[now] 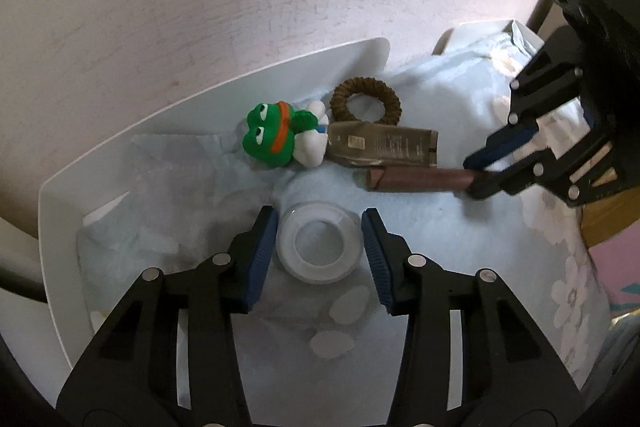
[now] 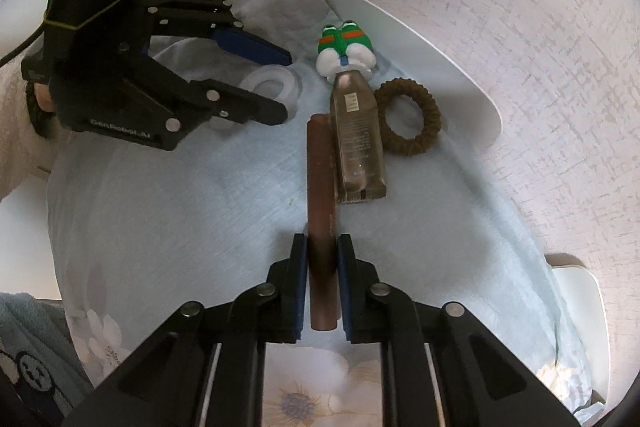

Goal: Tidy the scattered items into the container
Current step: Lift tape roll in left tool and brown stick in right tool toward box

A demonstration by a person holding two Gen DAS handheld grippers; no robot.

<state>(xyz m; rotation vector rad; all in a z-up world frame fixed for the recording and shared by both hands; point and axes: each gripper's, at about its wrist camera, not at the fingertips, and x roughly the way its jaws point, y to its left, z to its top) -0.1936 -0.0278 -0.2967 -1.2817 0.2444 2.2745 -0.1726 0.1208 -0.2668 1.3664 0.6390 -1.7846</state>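
A white tray (image 1: 280, 67) lined with pale blue cloth holds a green frog toy (image 1: 272, 137), a brown scrunchie (image 1: 366, 101), a dark flat tube (image 1: 384, 145), a brown stick (image 1: 416, 179) and a clear tape roll (image 1: 318, 247). My left gripper (image 1: 320, 215) is shut on the tape roll, its blue pads touching both sides while the roll rests on the cloth. My right gripper (image 2: 322, 239) is shut on the near end of the brown stick (image 2: 320, 179), which lies beside the dark tube (image 2: 358, 143). Beyond them are the frog (image 2: 346, 47) and the scrunchie (image 2: 410, 117).
The tray's white rim (image 2: 440, 39) curves along a pale textured surface (image 2: 520, 27). Flower-printed cloth (image 2: 296, 399) spills over the near side. A second white edge (image 2: 576, 287) lies at the right. A sleeved hand (image 2: 24, 99) holds the left gripper (image 2: 285, 87).
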